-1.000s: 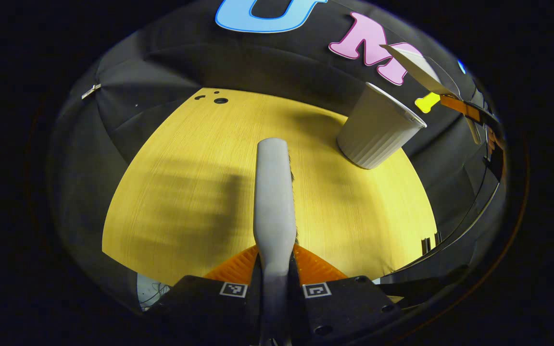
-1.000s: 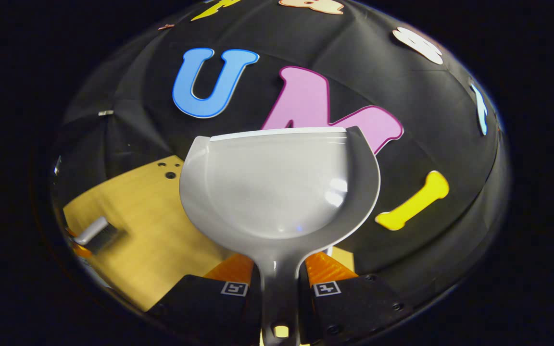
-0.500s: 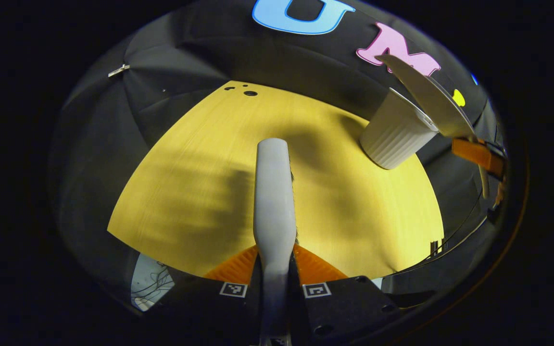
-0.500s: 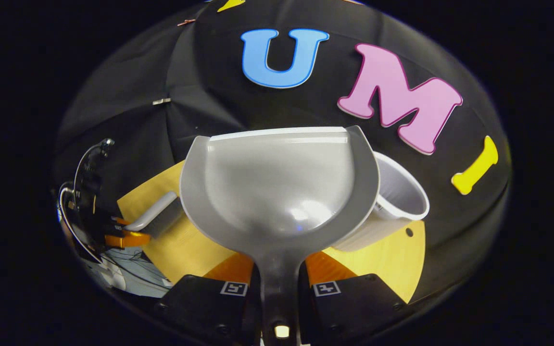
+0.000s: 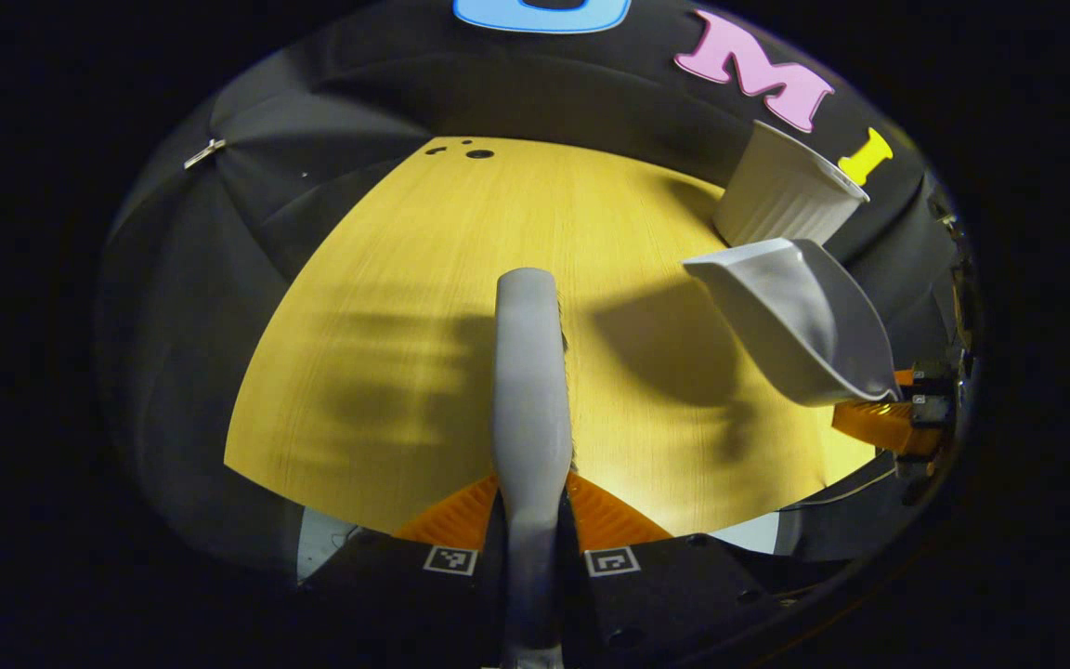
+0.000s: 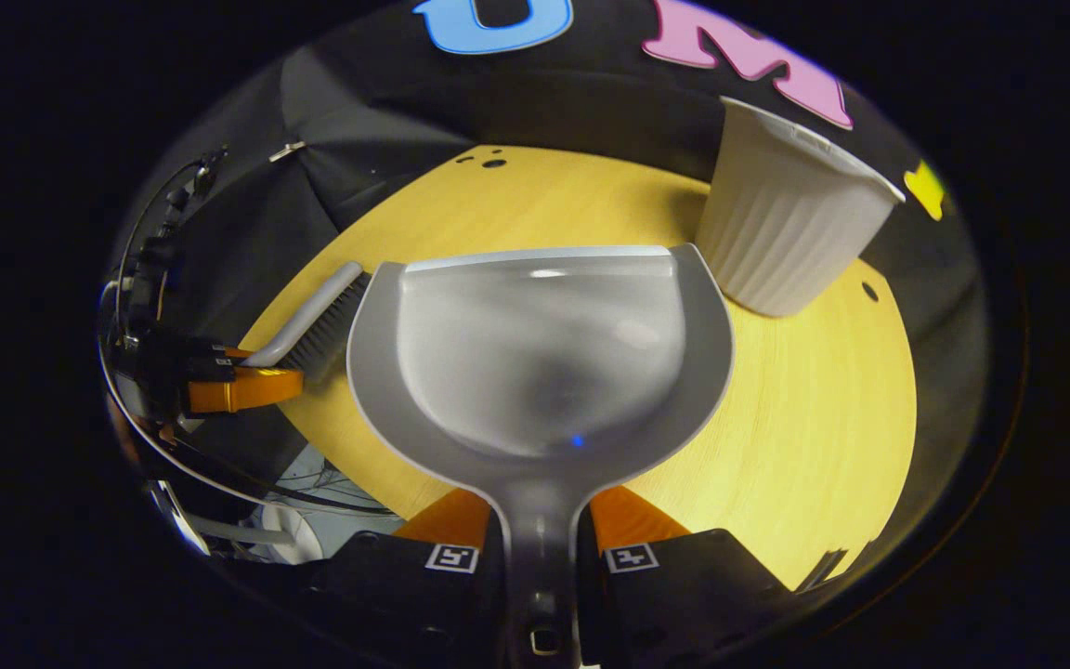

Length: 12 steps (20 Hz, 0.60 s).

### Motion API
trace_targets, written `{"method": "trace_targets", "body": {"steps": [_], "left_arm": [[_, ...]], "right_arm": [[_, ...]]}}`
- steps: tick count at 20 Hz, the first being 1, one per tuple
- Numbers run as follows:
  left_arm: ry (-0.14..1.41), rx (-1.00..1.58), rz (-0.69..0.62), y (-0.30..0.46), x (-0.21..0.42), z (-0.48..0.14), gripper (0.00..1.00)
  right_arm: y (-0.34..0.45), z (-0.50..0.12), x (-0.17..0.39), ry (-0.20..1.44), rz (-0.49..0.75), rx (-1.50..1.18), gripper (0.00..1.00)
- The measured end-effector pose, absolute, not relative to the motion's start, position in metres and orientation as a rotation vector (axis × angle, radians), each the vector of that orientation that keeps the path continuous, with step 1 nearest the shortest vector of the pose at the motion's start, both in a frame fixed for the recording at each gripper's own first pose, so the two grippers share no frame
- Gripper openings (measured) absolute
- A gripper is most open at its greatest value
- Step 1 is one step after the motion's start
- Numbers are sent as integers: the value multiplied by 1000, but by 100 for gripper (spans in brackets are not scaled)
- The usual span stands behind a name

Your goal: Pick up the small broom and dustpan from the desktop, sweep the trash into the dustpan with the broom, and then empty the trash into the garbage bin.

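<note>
My left gripper (image 5: pixel 532 506) is shut on the grey handle of the small broom (image 5: pixel 529 372), which points forward above the yellow desktop (image 5: pixel 405 307). The right gripper (image 6: pixel 540 520) is shut on the handle of the grey dustpan (image 6: pixel 540 353); its scoop looks bare inside. In the left gripper view the dustpan (image 5: pixel 800 321) hangs at the right, over the desktop and nearer than the white ribbed garbage bin (image 5: pixel 790 200). The right gripper view shows the bin (image 6: pixel 790 232) at the upper right, beyond the pan, and the broom (image 6: pixel 317 321) with the left gripper (image 6: pixel 242 386) at the left.
Small holes (image 5: pixel 479 153) mark the desktop's far edge. Black cloth walls close in behind and to both sides. Cables and a pale floor (image 6: pixel 312 474) show past the desktop's near edge. I see no trash on the wood.
The dustpan has swung down and back from above the bin to a lower spot over the desktop. The right gripper view has tipped from the wall toward the table. The broom has barely moved.
</note>
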<state>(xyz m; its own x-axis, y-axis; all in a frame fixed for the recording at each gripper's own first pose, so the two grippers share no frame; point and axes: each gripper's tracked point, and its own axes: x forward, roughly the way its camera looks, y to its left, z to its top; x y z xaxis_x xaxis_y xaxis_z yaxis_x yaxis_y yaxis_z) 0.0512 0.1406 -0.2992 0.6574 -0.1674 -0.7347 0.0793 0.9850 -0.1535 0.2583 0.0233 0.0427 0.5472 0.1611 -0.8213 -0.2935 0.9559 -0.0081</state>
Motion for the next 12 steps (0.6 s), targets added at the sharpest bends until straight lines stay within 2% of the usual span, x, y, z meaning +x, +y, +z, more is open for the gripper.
{"method": "trace_targets", "body": {"steps": [1,8,9,10,12], "left_arm": [[844,-93,-152,138,55,-301,28],[851,-47,-164,123,115,-310,28],[856,-50,-165,120,120,-313,31],[862,-57,-167,117,125,-315,24],[865,-44,-160,113,133,-316,28]], "right_arm": [[23,44,262,970,252,-131,35],[18,69,284,1037,123,-23,34],[18,72,285,1039,109,-24,34],[21,63,283,1039,96,-18,34],[21,64,283,1047,69,4,34]]}}
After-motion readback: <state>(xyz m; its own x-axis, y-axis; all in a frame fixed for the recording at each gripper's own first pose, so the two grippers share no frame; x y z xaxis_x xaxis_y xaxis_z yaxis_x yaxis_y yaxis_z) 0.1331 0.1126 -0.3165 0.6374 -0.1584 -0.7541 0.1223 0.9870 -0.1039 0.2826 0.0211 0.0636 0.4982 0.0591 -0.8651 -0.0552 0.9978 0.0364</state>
